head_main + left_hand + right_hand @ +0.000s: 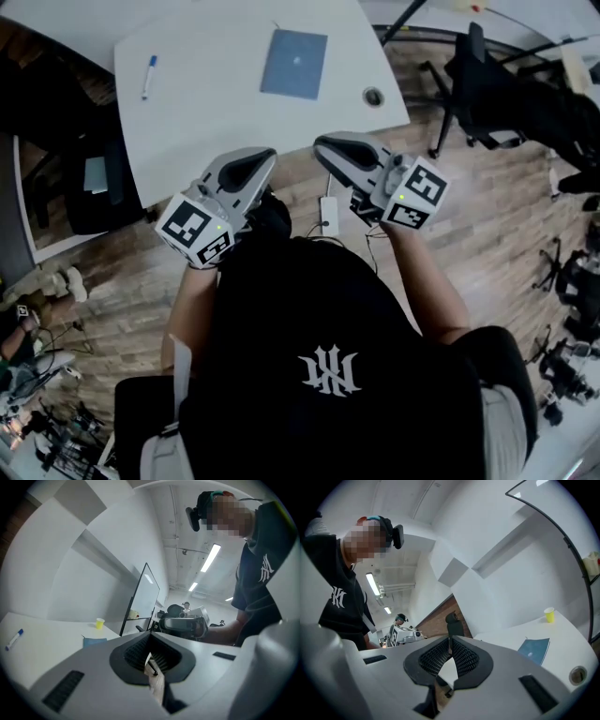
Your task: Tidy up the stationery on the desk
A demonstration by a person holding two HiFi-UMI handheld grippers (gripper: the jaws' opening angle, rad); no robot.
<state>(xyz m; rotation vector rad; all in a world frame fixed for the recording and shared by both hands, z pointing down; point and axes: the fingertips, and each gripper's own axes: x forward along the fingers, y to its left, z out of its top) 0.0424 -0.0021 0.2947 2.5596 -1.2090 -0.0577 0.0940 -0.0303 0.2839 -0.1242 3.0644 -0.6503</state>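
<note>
We are holding the left claw [150, 641] and the right claw [450, 644] shut tight on nothing, so we are thinking one should open wide over the pen [148, 75].

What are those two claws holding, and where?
Nothing. The left gripper and right gripper are both shut and empty; pen and notebook lie on the desk.

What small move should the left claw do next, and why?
Probably reach the left claw forward over the desk toward the marker, opening it: it is shut, empty and short of the desk edge, and the marker lies on that side.
</note>
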